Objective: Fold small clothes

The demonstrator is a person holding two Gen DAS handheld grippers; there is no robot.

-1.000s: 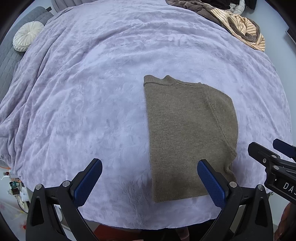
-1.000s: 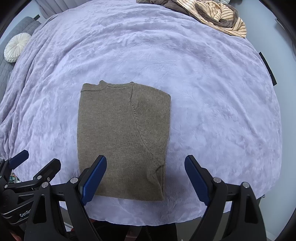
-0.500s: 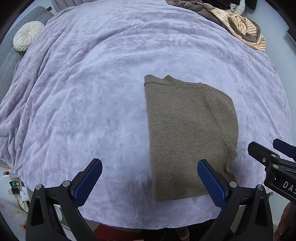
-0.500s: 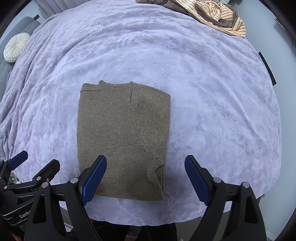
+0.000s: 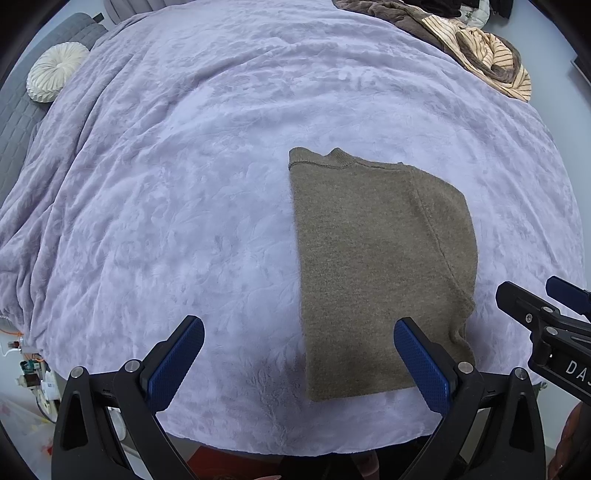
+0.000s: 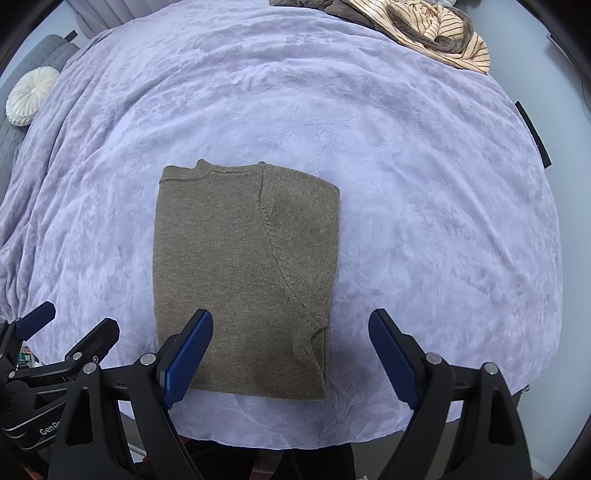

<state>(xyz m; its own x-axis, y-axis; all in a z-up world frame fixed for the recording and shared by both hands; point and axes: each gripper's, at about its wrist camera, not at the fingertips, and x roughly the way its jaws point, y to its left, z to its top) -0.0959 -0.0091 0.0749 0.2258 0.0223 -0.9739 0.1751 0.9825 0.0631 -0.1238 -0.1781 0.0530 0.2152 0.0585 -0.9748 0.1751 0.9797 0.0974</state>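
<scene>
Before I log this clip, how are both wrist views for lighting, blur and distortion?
Left wrist view: soft even light, sharp, no glare; heavy fisheye bulges the lilac blanket and darkens the corners. Right wrist view: the same soft light, faint shadow along the folded brown sweater, its knit seam crisp; the striped clothes pile is squeezed at the top rim.

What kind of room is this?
Most likely a bedroom: a lilac plush blanket covers what looks like a bed, a round white cushion sits at its edge, and clothes are heaped behind.
</scene>
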